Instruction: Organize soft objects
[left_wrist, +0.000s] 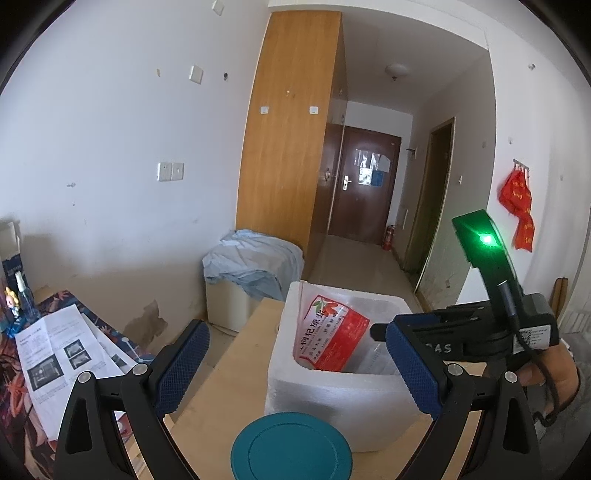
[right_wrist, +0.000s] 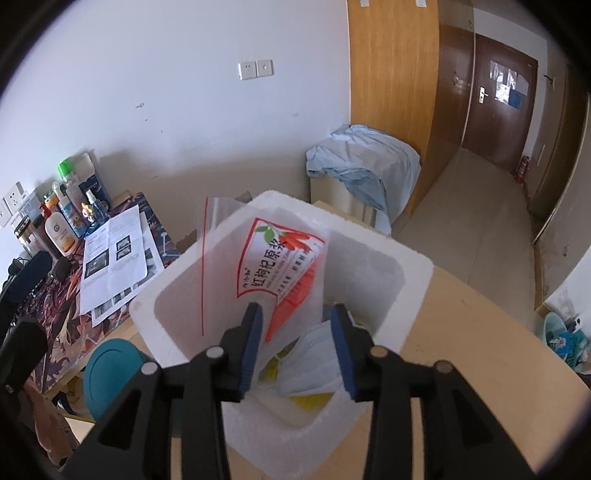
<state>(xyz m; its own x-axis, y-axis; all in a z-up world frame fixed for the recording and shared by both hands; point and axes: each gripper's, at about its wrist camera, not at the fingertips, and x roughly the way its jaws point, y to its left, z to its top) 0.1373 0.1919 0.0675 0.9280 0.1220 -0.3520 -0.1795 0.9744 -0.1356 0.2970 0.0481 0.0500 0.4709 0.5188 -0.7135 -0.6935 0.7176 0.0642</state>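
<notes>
A white foam box (left_wrist: 314, 402) stands on a light wooden table (left_wrist: 221, 376). A clear plastic bag with a red and white label (left_wrist: 332, 336) leans inside it. My left gripper (left_wrist: 299, 369) is open and empty, just in front of the box. My right gripper (right_wrist: 297, 332) is open above the box (right_wrist: 417, 273), its jaws apart with nothing between them. Below it in the box lie the labelled bag (right_wrist: 288, 258), a folded white face mask (right_wrist: 314, 365) and something yellow (right_wrist: 314, 400). The right gripper also shows in the left wrist view (left_wrist: 376, 332), at the box's right side.
A teal round lid (left_wrist: 291, 448) sits on the table before the box, also in the right wrist view (right_wrist: 110, 376). Printed sheets (left_wrist: 59, 354) lie on a patterned desk at the left with bottles (right_wrist: 59, 232). A cloth-covered bin (left_wrist: 251, 273) stands behind, by a wooden wardrobe (left_wrist: 288, 140).
</notes>
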